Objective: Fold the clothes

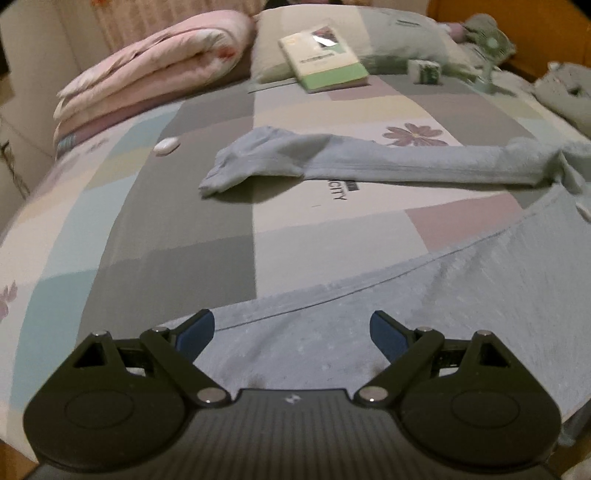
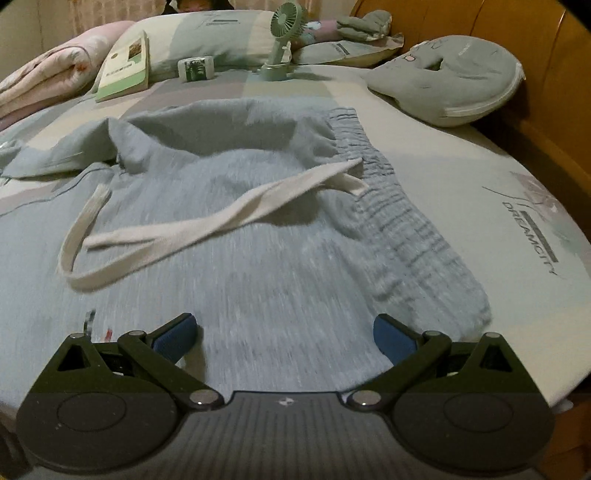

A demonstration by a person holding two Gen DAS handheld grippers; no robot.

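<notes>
Both your grippers are spread wide and grip nothing: the left gripper (image 1: 291,332) hangs over a leg of the light blue trousers (image 1: 388,325), the right gripper (image 2: 284,334) over their seat beside the elastic waistband (image 2: 399,206). The trousers lie across the near half of the bed (image 1: 166,229), white drawstring (image 2: 207,225) looped on top, other leg (image 1: 332,158) stretched toward the middle.

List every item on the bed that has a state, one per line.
Trousers: spread out, not folded, one leg stretched sideways.
Drawstring: loose, lying across the trousers.
Pink quilt: folded.
Book: closed.
Fan: upright.
Left claw: open, empty.
Right claw: open, empty.
</notes>
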